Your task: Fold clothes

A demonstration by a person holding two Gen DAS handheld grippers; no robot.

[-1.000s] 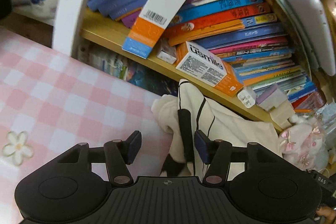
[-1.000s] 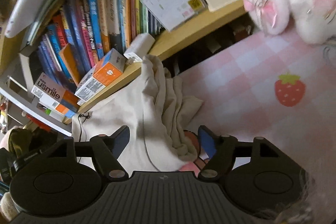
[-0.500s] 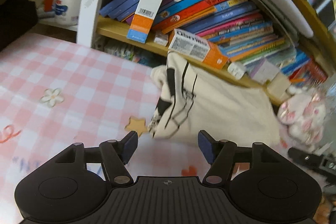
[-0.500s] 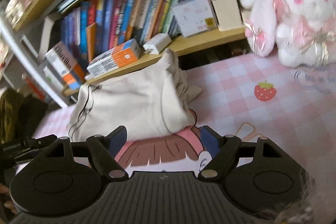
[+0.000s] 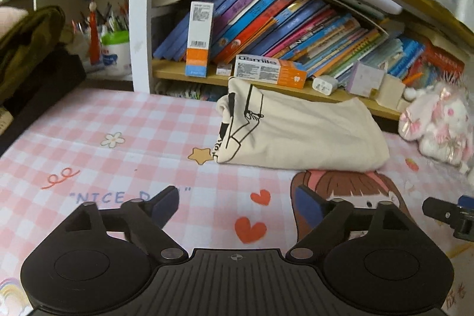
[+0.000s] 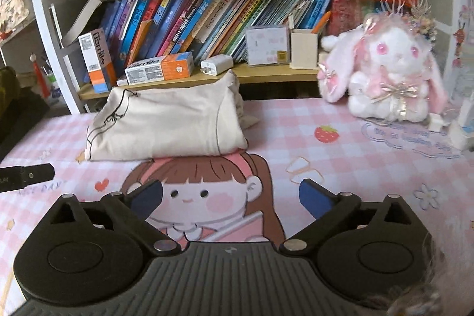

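Both tilted down over the pink checked bench [image 5: 89, 120], the left hand-held gripper [image 5: 235, 202] and right hand-held gripper [image 6: 231, 194] are opening, nothing between the jaws, pulled back from a second ago. Folded cream garment [image 5: 299, 135] lies released below "usmile" boxes [image 6: 160, 70]; the mat reads "NICE".

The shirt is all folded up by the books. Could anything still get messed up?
Maybe. The folded shirt leans against the shelf edge, and its far right corner looks bunched, so it might slump open. Small boxes like the orange toothpaste box and the white charger sit just above it, so a bump could knock them down. Both grippers are empty, their jaws opening.
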